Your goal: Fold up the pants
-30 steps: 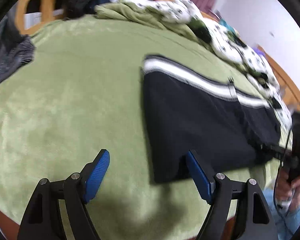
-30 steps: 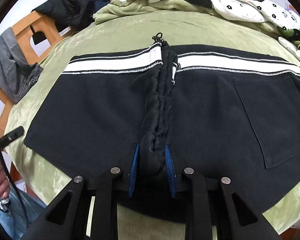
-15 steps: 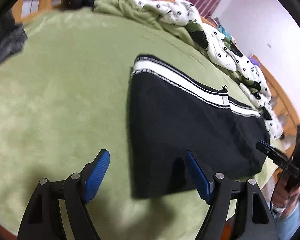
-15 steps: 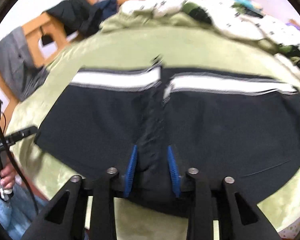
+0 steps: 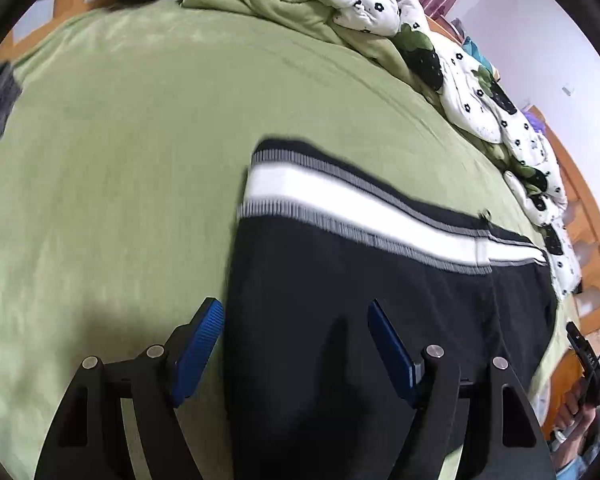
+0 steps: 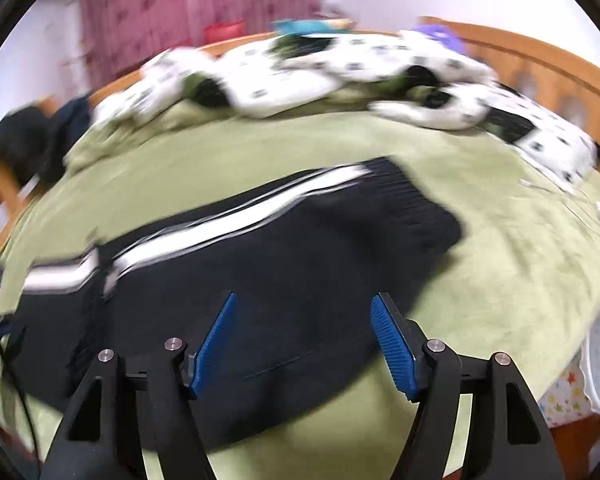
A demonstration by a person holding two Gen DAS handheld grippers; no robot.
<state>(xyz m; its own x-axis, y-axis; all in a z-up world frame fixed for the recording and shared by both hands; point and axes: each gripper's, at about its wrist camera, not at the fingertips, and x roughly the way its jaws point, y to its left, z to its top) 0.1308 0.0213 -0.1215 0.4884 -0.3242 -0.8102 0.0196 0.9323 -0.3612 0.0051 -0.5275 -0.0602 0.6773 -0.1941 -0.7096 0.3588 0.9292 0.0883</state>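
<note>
Left wrist view: the left gripper (image 5: 294, 350) has its blue pads spread wide with nothing between them, poised low over the near left edge of the black pants (image 5: 340, 300). The left pad sits just outside that side edge, over the green blanket (image 5: 120, 160), while the right pad is over the dark cloth. Beyond the pads the garment runs away and to the right, its white-striped waistband (image 5: 360, 204) lying across the far side.

In the right wrist view, heavily blurred, the right gripper (image 6: 304, 340) is likewise spread apart and holds nothing. Both pads hang above the right portion of the pants (image 6: 280, 264), whose far right corner lies a little beyond the right pad. Whether either gripper touches the cloth I cannot tell.

The pants lie flat and spread out in the middle of the bed. They look like a soft, thick knit: limp, light, not slippery against the fleecy blanket, and nothing about them is fragile. A pinch will likely gather only the top layer unless the lower finger slides under the edge. The side edges or corners, where both layers meet, seem the best places to take hold.

Farther out, a white flower-print quilt (image 5: 460, 80) is bunched along the wooden bed frame (image 6: 540, 56).
</note>
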